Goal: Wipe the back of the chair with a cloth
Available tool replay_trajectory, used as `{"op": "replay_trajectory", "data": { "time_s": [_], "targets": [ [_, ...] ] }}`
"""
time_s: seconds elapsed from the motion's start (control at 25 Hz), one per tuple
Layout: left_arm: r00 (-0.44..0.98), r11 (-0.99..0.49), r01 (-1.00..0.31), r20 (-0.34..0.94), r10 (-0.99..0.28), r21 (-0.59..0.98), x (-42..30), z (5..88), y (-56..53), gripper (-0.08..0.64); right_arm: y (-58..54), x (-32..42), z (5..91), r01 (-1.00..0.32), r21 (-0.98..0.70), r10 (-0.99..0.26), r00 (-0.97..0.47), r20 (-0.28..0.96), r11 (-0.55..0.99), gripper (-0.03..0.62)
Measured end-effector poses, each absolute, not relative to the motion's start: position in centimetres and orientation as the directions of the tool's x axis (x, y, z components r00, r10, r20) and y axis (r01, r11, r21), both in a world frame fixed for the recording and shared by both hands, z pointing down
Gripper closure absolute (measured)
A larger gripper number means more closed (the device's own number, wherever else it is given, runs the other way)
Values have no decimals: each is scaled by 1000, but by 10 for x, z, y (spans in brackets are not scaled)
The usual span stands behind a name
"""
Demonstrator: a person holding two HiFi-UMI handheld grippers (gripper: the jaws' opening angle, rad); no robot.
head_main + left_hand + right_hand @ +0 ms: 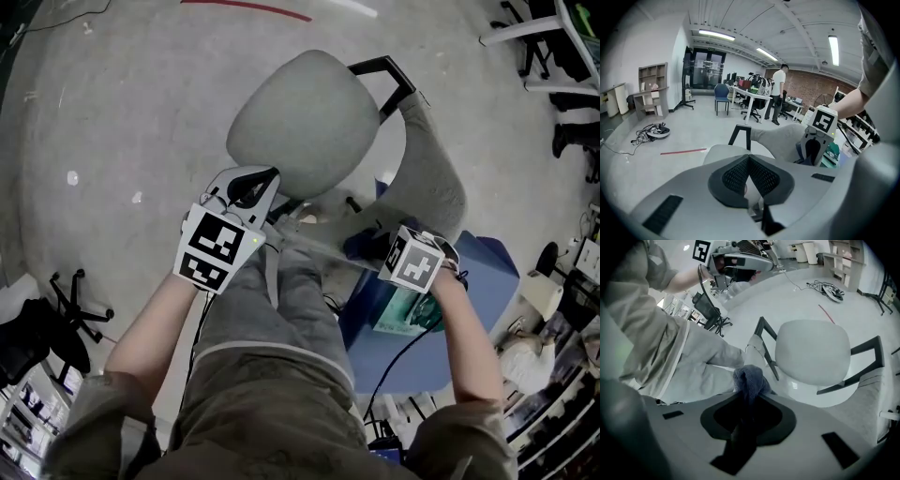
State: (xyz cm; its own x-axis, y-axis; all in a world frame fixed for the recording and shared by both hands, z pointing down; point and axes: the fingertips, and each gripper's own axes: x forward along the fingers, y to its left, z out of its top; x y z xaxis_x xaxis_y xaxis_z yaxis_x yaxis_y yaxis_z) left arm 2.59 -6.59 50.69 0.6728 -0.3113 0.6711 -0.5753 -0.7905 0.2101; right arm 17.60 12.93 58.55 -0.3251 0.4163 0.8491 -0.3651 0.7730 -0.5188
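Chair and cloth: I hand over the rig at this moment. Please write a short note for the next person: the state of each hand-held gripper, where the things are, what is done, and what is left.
The left hand-held gripper is shut and empty, close to the near edge of the chair seat.
The right hand-held gripper is shut on the blue cloth, which is bunched up and low beside the chair back.
Done: the cloth is gripped. No contact between cloth and chair back shows.
Left: bring the cloth onto the chair back and wipe across it.
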Motion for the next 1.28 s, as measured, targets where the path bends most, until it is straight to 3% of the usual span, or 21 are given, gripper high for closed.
{"op": "replay_trajectory", "data": {
  "time_s": [0.16,0.4,0.56,0.76,0.88,1.08,1.28],
  "targets": [
    [675,-781,-586,664,-323,216,19,506,-69,543,126,184,589,-338,-543,470,-279,838,768,503],
    [684,-765,-599,648,-336,236,15,505,-70,543,104,247,612,-366,-434,453,-39,891,823,505],
    [678,-761,-605,653,-338,235,11,507,-71,543,60,302,615,-381,-253,325,138,935,889,505],
    [671,-756,-612,659,-340,232,6,511,-78,543,-9,347,609,-463,-41,151,203,967,885,505],
    [668,-755,-615,661,-343,230,4,513,-79,543,-12,346,615,-491,-58,169,186,968,869,505],
    [668,-753,-615,663,-338,235,2,518,-77,543,23,331,631,-386,-138,255,270,928,912,505],
    [662,-748,-620,670,-334,239,-3,522,-72,543,87,271,648,-384,-370,450,142,882,846,505]
  ]
}}
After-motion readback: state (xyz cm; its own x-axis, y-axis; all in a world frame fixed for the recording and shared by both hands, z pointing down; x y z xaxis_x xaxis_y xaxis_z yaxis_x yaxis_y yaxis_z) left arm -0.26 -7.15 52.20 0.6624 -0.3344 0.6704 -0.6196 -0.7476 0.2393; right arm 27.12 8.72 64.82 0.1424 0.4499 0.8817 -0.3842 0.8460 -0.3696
